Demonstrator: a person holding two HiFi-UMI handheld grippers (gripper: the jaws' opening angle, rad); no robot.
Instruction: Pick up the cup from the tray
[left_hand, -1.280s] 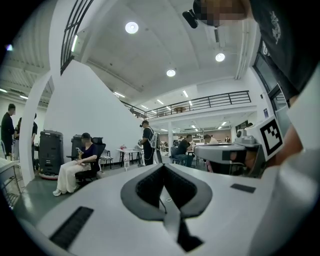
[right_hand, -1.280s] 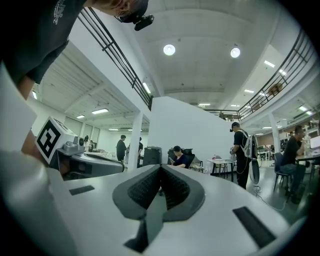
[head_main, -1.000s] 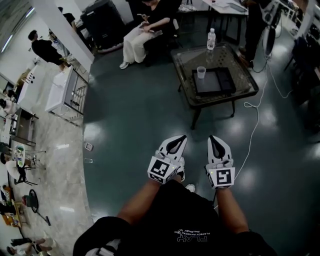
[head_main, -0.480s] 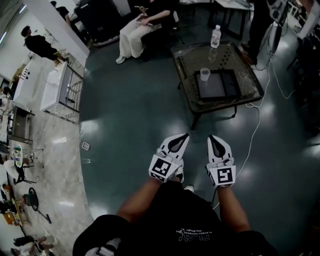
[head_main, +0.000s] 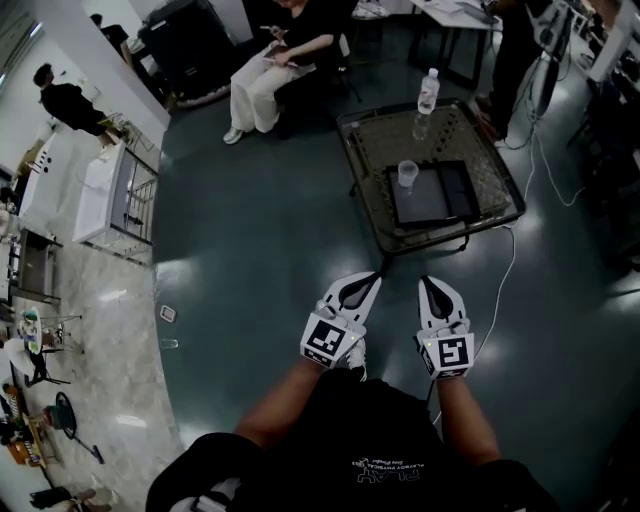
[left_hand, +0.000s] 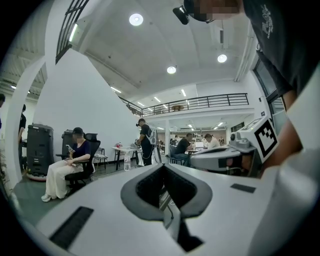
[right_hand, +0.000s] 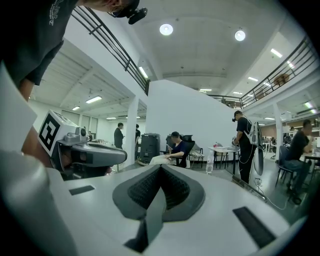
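Currently left gripper (head_main: 366, 283) and right gripper (head_main: 429, 285) both have jaws together, nothing between them, held well short of the glass table (head_main: 368, 140). Clear cup (head_main: 407, 174) upright at black tray's (head_main: 445, 196) far-left corner.

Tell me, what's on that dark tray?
A clear cup stands near the far-left corner of the tray; nothing else shows. The cup's contents are too small to tell.

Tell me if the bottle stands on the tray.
No, the bottle stands on the table at its far edge, apart from the tray.
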